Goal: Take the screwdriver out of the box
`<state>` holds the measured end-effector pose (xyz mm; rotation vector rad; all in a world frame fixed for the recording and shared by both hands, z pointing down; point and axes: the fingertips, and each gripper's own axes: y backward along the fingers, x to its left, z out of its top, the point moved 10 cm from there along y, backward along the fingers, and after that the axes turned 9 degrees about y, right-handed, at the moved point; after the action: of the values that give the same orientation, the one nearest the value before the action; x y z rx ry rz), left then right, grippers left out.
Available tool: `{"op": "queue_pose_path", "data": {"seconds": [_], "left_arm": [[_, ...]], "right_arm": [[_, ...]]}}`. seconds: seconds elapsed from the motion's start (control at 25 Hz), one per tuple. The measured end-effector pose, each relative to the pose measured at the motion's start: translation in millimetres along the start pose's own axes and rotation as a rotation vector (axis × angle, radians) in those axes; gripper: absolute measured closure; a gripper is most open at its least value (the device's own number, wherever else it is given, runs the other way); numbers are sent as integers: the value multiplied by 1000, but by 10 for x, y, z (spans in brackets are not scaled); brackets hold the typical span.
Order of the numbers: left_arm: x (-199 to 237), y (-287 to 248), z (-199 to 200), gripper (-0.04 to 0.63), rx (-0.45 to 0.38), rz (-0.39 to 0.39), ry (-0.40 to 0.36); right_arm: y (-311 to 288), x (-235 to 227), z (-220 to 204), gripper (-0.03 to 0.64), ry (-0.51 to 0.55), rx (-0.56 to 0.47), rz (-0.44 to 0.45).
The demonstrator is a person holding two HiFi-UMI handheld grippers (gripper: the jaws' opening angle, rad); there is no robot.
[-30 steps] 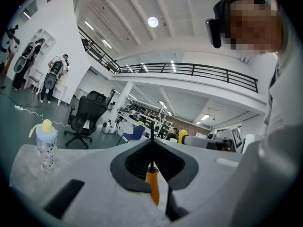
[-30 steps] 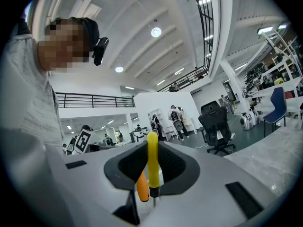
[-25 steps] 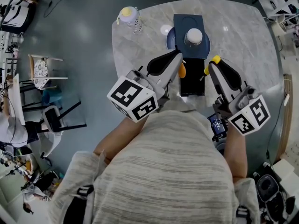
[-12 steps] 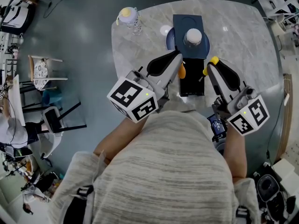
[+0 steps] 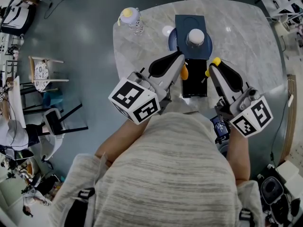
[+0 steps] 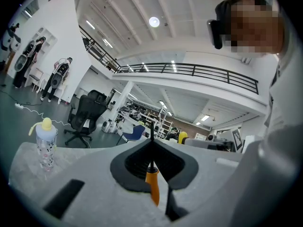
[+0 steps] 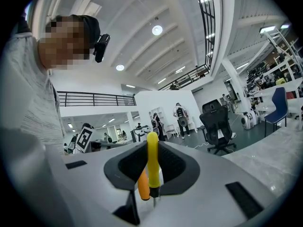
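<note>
The left tool (image 6: 151, 148) is pinched together on the thin dark shaft of an orange-handled screwdriver (image 6: 152, 186). Its handle shows below the jaws and its tip pokes out above them. The right tool (image 7: 152, 167) is clamped on a yellow-handled screwdriver (image 7: 152, 148) with its metal tip pointing down. An orange piece (image 7: 143, 186) just behind it at 7 o'clock is half hidden, and I cannot tell what it is.

In the head view both tools flank the open black box (image 5: 195, 86) on the marble worktop (image 5: 246, 37), the left at the box's 10 o'clock and the right at its 2 o'clock. The box's inside is too dark to make out. The person's torso hides the worktop's near edge.

A bottle (image 5: 131, 18) at the worktop's 11 o'clock carries a print too small to read. The tools' cubes show only black-and-white squares.
</note>
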<state>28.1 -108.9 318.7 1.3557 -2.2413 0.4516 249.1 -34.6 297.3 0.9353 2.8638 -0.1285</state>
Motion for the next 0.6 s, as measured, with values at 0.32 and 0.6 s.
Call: {"op": "queue_pose_path", "data": {"seconds": [0.32, 0.6], "left_arm": [[-5, -7, 4, 572, 3, -5, -9], [11, -16, -13, 572, 2, -4, -1]], "right_arm": [[0, 4, -5, 551, 4, 3, 4], [-13, -2, -19, 551, 4, 4, 5]]}}
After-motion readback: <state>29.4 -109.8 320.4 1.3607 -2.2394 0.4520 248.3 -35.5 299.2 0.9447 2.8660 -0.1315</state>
